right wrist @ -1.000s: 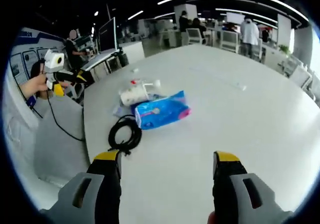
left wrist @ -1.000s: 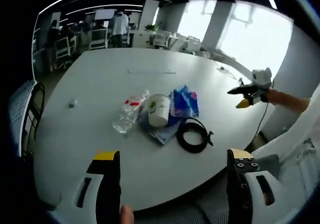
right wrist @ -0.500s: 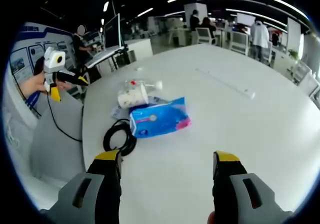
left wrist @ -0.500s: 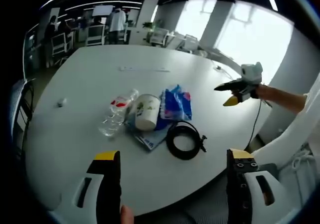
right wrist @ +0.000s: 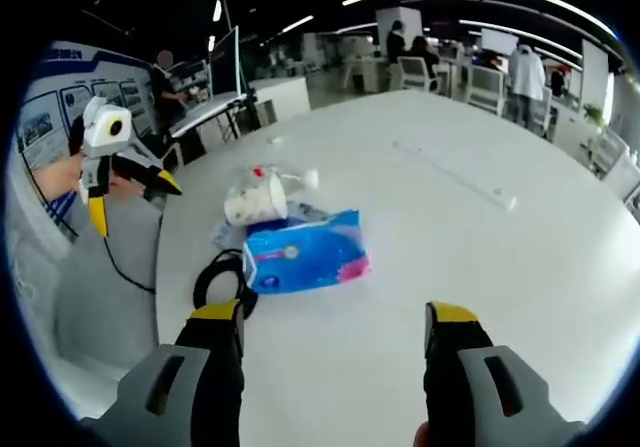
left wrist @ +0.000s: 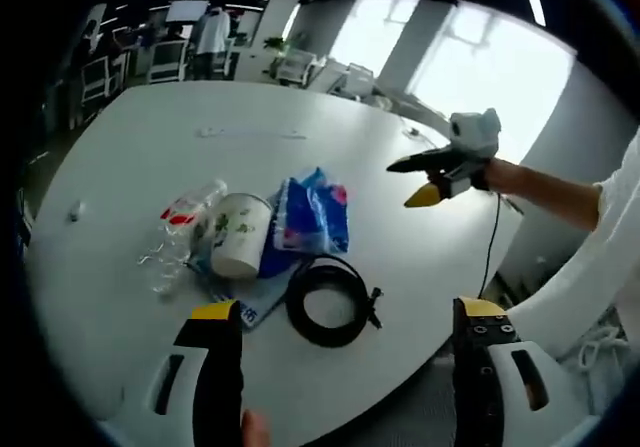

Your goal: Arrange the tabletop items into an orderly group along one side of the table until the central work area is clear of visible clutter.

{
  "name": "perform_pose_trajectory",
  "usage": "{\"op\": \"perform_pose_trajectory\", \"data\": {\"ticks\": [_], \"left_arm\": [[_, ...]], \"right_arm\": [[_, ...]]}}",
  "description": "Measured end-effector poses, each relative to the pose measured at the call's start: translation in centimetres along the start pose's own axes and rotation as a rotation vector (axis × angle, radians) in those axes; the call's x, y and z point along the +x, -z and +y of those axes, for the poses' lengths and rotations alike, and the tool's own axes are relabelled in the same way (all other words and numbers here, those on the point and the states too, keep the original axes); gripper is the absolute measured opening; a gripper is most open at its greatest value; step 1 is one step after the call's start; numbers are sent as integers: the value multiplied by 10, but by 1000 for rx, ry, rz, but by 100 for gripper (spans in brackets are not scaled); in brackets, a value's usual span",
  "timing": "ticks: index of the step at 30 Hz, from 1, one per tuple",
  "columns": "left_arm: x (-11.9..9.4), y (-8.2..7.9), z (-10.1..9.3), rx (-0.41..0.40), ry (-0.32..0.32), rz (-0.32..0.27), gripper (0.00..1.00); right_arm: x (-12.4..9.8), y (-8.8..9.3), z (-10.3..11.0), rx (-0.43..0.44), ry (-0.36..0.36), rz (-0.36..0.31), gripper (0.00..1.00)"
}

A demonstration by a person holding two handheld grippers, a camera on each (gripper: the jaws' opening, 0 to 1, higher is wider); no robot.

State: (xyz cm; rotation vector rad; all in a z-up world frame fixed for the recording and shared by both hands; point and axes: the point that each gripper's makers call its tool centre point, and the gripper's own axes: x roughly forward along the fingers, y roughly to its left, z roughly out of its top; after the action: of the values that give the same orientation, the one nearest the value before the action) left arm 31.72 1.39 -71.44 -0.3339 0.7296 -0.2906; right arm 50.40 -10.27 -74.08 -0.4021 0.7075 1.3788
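Left gripper view: my left gripper (left wrist: 340, 322) sits at the bottom of the frame, jaws spread wide, nothing between them. Beyond the jaws, at centre-left, the clutter lies bunched on the large white round table (left wrist: 130, 127). A clear plastic water bottle with a red label (left wrist: 180, 229) lies on its side at the left of the bunch. Just right of it a white paper cup with a green leaf print (left wrist: 235, 235) lies tipped, mouth toward the camera. Right of the cup is a blue plastic tissue pack with a pink end (left wrist: 312, 215). A flat blue-and-white paper sheet (left wrist: 250, 297) lies under the cup. A coiled black cable (left wrist: 327, 302) lies at the lower right of the bunch, nearest my jaws. My right gripper (left wrist: 428, 175) hangs at the upper right, above the table edge, yellow tips apart, holding nothing.

Right gripper view: right gripper (right wrist: 330, 327) at the bottom, jaws released and wide, empty. The tissue pack (right wrist: 300, 255) lies left of centre, cable (right wrist: 215, 285) to its lower left, cup (right wrist: 250, 205) above it. Left gripper (right wrist: 128, 195) at the left edge.
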Motion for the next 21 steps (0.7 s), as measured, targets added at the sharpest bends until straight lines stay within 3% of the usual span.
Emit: {"op": "perform_pose_trajectory", "data": {"ticks": [4,21], "left_arm": [[12,-4,-8,-20,31,0,83],[64,-11,-25,-68,28,30,81]], "right_arm": [[6,-2,-3,-13,-1,7,71],[29,-23,-18,-39,-46,-12,68]]}}
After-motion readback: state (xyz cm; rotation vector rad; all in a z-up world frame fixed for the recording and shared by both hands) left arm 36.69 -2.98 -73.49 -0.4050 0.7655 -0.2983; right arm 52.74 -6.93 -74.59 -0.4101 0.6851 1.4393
